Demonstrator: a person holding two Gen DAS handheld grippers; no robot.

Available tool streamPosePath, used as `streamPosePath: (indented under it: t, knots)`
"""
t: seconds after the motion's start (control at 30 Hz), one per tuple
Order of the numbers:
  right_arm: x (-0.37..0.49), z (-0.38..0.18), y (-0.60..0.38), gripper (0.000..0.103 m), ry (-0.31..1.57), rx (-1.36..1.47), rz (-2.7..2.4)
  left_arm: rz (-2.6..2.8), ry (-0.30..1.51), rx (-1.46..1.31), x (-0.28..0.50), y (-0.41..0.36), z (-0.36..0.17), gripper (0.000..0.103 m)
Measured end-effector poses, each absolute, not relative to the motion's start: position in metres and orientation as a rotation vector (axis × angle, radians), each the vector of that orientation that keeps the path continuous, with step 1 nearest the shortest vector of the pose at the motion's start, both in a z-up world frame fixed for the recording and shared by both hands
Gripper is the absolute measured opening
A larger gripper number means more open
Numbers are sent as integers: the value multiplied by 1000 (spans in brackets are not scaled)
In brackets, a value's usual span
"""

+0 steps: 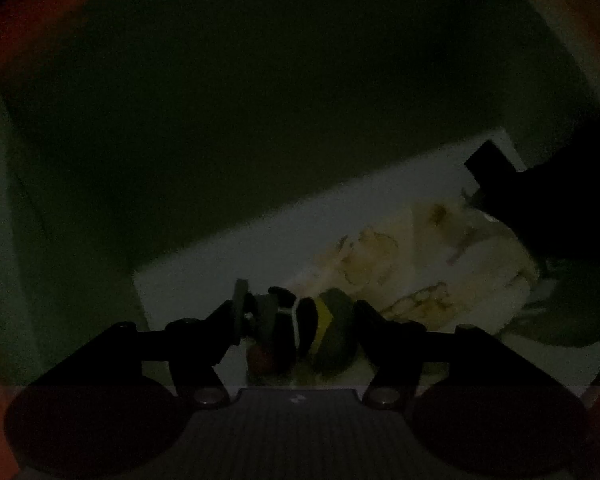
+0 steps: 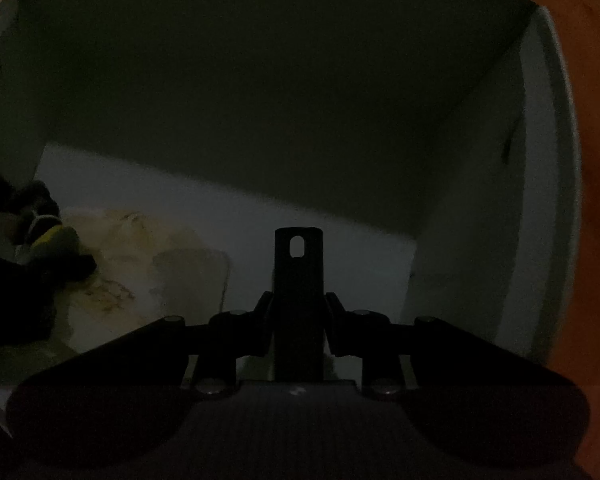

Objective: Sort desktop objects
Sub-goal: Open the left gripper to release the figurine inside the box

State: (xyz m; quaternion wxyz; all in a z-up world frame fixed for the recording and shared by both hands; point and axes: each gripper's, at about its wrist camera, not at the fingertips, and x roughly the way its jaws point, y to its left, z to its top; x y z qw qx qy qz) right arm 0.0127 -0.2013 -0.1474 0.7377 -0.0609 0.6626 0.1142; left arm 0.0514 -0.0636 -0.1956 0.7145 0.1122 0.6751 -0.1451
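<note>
Both grippers reach into a dim white box [image 2: 472, 216] with an orange rim; crumpled pale material [image 1: 440, 272] lies on its floor. The left gripper [image 1: 296, 320] clamps a small dark toy [image 1: 300, 320] with a yellow stripe just above that floor. The right gripper [image 2: 299, 312] grips a flat black slotted piece [image 2: 299, 272], jaws narrow.

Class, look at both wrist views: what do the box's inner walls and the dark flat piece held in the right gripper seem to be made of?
Box wall: smooth, matt and pale, with flat panels and sharp corners; probably painted board or plastic, though dim light leaves it open. Dark flat piece: rigid, black and matt, with a clean slot near its tip; likely moulded plastic or coated metal. The right gripper grips it.
</note>
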Motion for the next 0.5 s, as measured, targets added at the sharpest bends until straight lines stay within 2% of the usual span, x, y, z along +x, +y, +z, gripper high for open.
streamPosePath:
  t: [0.27, 0.33, 0.4, 0.5]
  knots:
    - [9, -154, -200, 29, 1506, -125, 265, -330, 1565, 236, 57, -65, -206, 60]
    - [10, -153, -200, 29, 1516, -113, 263, -325, 1567, 230, 57, -64, -206, 63]
    - [11, -151, -201, 30, 1519, -103, 261, -321, 1557, 225, 56, -62, -203, 73]
    - [15, -143, -205, 38, 1520, -56, 243, -328, 1506, 232, 54, -61, -194, 86]
